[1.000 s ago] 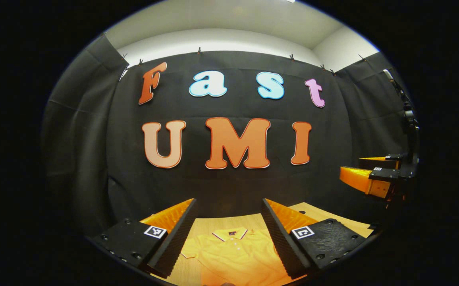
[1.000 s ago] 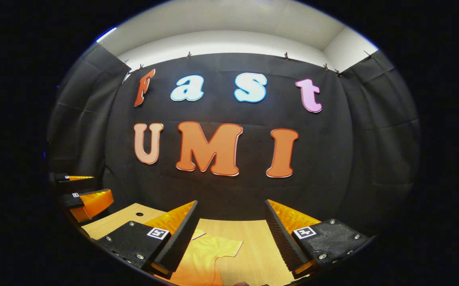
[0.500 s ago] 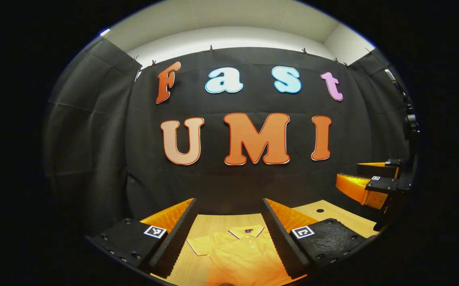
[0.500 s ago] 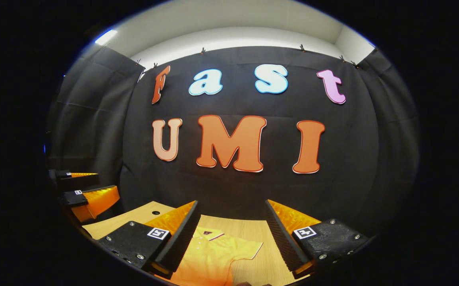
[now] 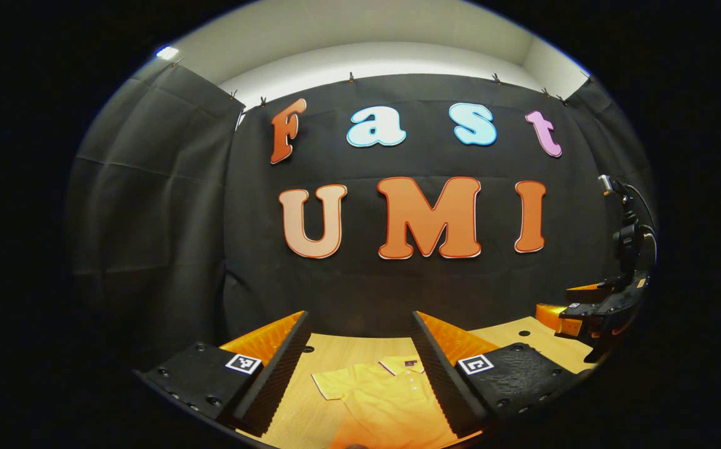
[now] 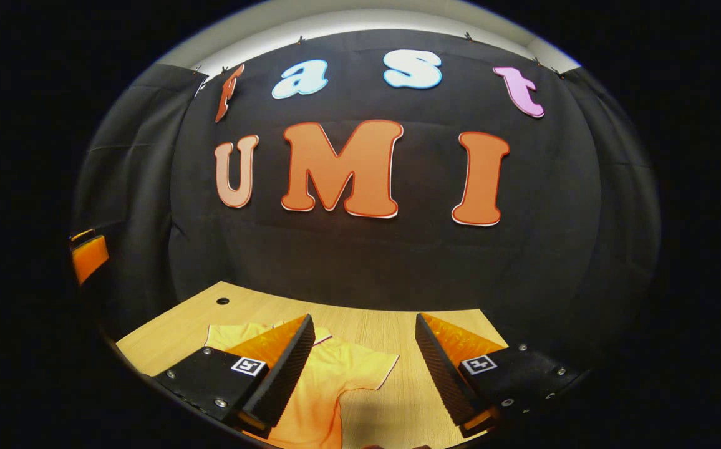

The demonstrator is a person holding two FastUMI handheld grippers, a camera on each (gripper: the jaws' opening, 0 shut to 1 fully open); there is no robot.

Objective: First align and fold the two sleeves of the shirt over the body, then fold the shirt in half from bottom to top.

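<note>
between the spread fingers lies the shirt, untouched.

The shirt is lying flat on the worktop, collar toward the booth wall. Both tools, the left tool and the right tool, are hanging above it, right tool off to the shirt's right.

A bright yellow short-sleeved polo shirt with thin dark-and-white trim edging its collar and cuffs is lying on a pale, light-brown wood-grain tabletop, the plain matte black cloth wall hanging behind under a white ceiling.
</note>
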